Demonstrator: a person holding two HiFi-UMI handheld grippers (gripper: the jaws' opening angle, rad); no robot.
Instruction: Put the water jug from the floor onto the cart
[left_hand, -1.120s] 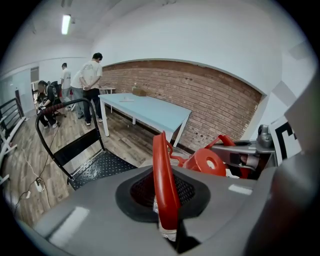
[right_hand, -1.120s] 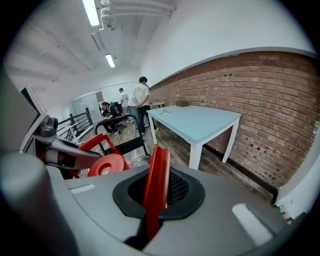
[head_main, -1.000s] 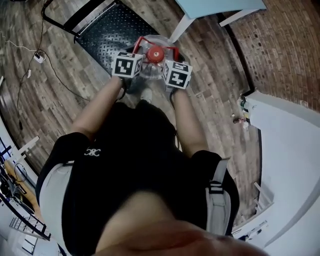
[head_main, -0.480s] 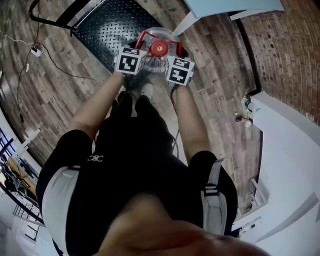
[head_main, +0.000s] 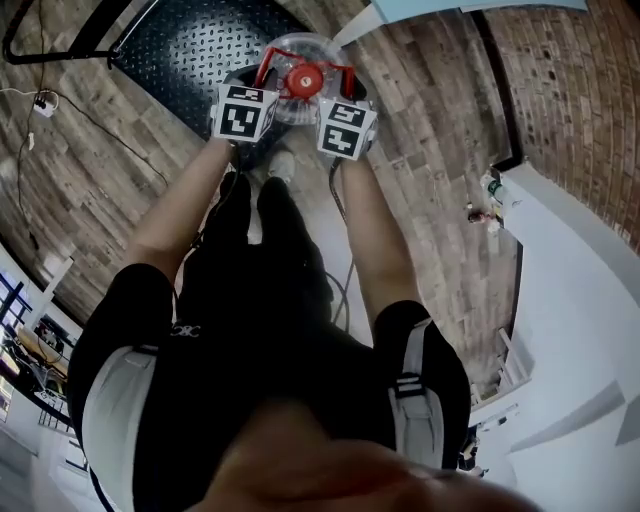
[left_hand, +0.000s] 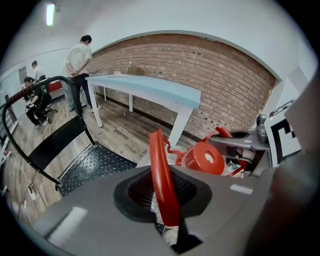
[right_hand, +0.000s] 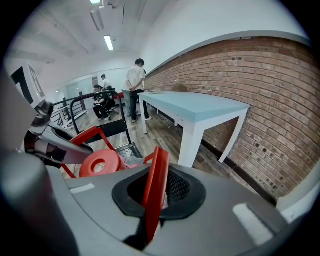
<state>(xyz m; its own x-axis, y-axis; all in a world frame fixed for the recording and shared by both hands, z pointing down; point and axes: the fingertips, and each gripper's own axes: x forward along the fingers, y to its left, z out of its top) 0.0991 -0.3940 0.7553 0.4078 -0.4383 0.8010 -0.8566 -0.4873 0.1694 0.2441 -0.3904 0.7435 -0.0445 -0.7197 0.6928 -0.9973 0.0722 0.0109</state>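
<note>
The water jug (head_main: 300, 52) is clear, with a red cap (head_main: 298, 80) and a red wire-frame handle. It sits at the near corner of the cart's black checker-plate deck (head_main: 190, 50). My left gripper (head_main: 268, 88) and right gripper (head_main: 333, 95) flank the cap, each on one red grip strip of the handle. In the left gripper view the strip (left_hand: 162, 185) stands upright between the pads of the left gripper (left_hand: 167, 225). In the right gripper view the other strip (right_hand: 155, 190) sits likewise in the right gripper (right_hand: 149, 220). Both pairs of jaws have just been opening slightly, with the strips still between them.
A light blue table (left_hand: 150, 90) stands just beyond the jug before a brick wall (right_hand: 260, 80). The cart's black push bar (left_hand: 30, 100) rises at the left. A cable and plug (head_main: 40, 100) lie on the wood floor. People stand far back (right_hand: 134, 85). White furniture (head_main: 580, 300) is at the right.
Both grippers and the jug have moved away from me and down, toward the cart's deck. The jug now overlaps the deck's corner, and I am bent further forward.
</note>
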